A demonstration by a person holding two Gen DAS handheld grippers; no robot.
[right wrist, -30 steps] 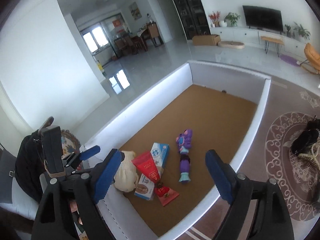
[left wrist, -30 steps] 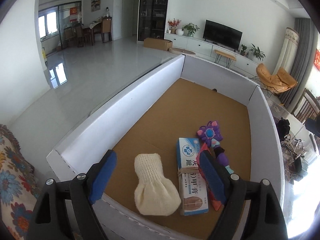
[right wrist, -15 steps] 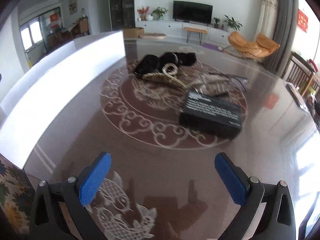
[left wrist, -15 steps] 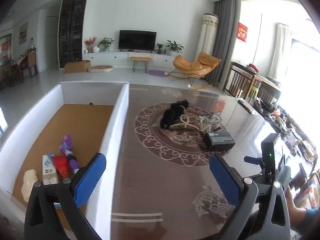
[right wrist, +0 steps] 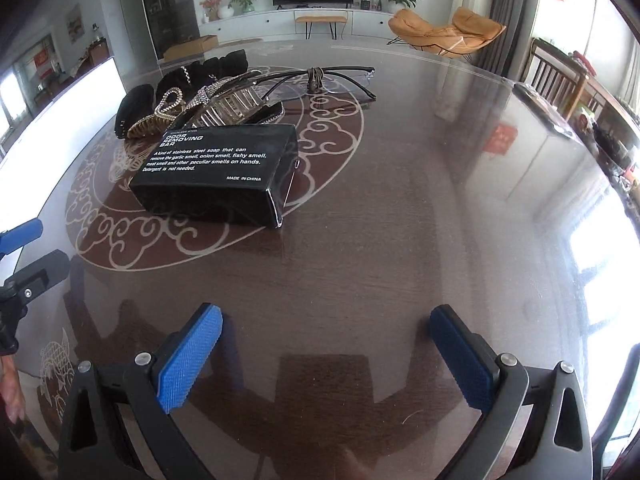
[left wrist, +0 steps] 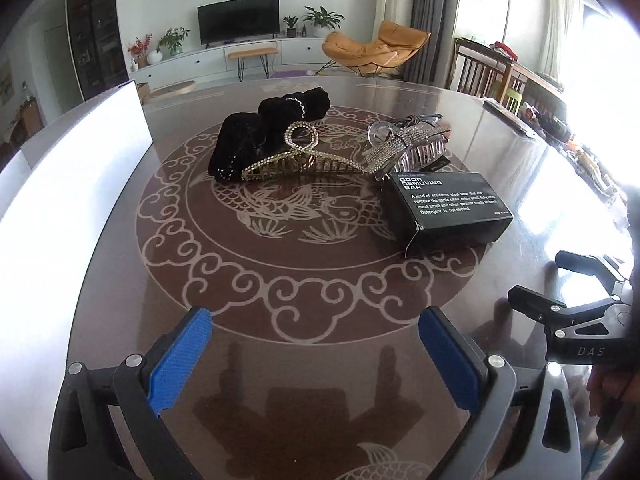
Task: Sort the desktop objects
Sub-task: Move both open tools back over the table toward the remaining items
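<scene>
A black box [left wrist: 448, 206] printed "Odor Removing Bar" lies on the dark glass table [left wrist: 320, 280]; it also shows in the right wrist view [right wrist: 216, 168]. Behind it lie a gold hair claw [left wrist: 300, 158], a rhinestone hair clip [left wrist: 408, 146], a black velvet scrunchie [left wrist: 268, 128] and glasses [right wrist: 340, 76]. My left gripper [left wrist: 316, 354] is open and empty, well short of the pile. My right gripper [right wrist: 326, 354] is open and empty, to the right of the box.
The white wall of the cardboard sorting box [left wrist: 68, 168] runs along the table's left side. The right gripper's body [left wrist: 576, 320] shows at the right edge of the left wrist view. Chairs [right wrist: 560, 76] stand at the table's far right.
Both grippers have swung from over the cardboard box and its sorted items to the table, and now face the black box and the hair accessories. Both stay open.
</scene>
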